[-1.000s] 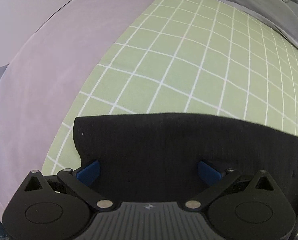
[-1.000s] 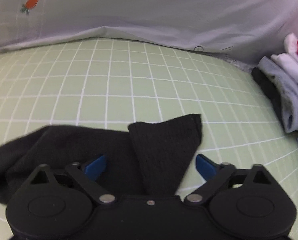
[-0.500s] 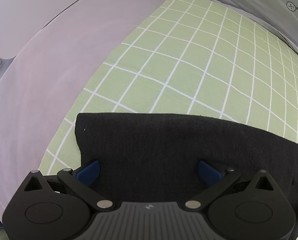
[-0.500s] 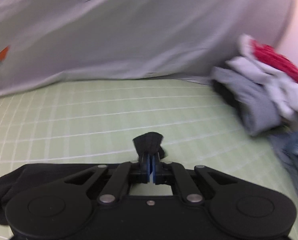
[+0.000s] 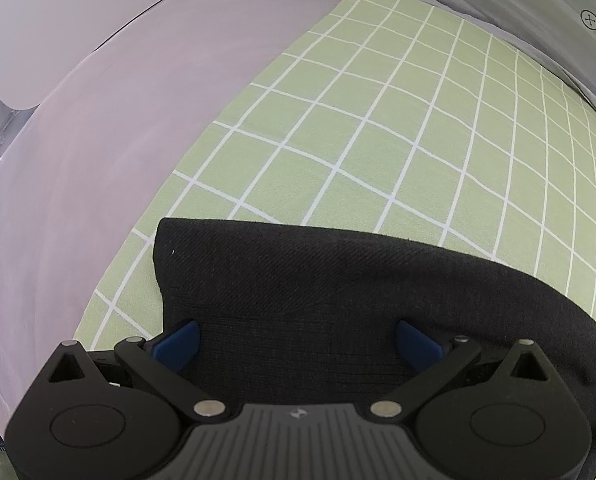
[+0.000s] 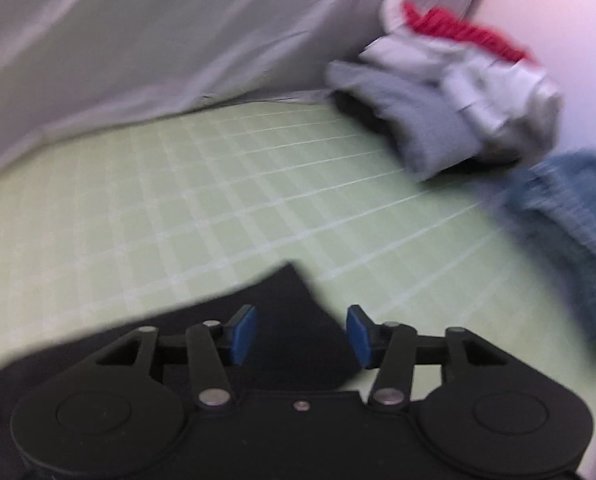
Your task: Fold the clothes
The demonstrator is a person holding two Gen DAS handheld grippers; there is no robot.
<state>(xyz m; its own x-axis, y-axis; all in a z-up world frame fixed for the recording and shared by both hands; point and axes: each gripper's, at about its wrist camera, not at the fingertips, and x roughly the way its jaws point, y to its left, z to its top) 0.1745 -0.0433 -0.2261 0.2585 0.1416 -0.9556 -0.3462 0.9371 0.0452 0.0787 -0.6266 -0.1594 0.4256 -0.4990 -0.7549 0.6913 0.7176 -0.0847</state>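
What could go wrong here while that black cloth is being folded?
The right gripper is opening over the black garment, so the freed corner might flop back and undo the fold. The left gripper is open too, leaving nothing pinned. The clothes pile sits close by, so a sweep could snag it.

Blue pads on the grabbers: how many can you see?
4. Two sit on the left gripper's fingers, one each side, over the black garment. Two sit on the right gripper's fingers, which are opening over the same cloth.
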